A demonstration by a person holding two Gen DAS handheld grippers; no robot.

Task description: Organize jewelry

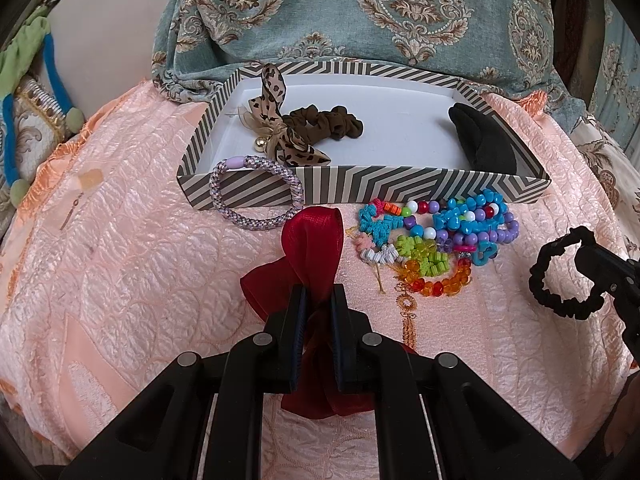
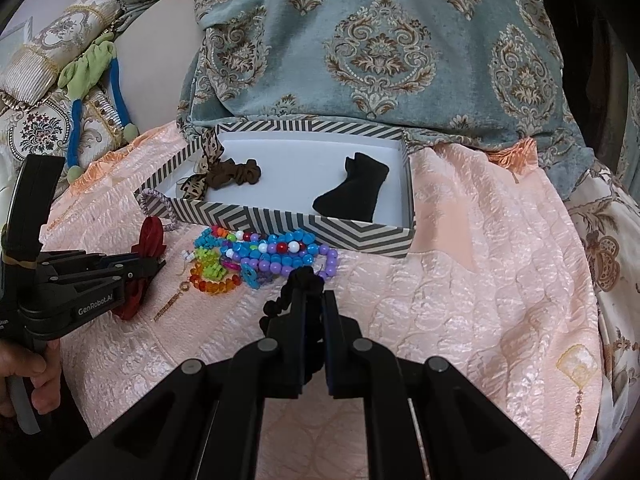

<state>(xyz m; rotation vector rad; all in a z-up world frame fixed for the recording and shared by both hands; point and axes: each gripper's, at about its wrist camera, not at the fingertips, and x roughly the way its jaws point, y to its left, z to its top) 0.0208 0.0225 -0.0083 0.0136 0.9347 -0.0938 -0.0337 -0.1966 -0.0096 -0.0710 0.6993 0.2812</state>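
Note:
My left gripper is shut on a dark red ribbon bow, just above the peach bedspread, in front of the striped box. My right gripper is shut on a black scrunchie, also seen in the left wrist view. The box holds a brown scrunchie, a leopard-print bow and a black fabric piece. A lilac braided hair tie leans on the box front. A pile of bright bead bracelets lies before the box.
The peach quilted bedspread covers the surface. A blue patterned cushion stands behind the box. A green and blue cord item and ornate pillows lie at the far left. A hand holds the left gripper.

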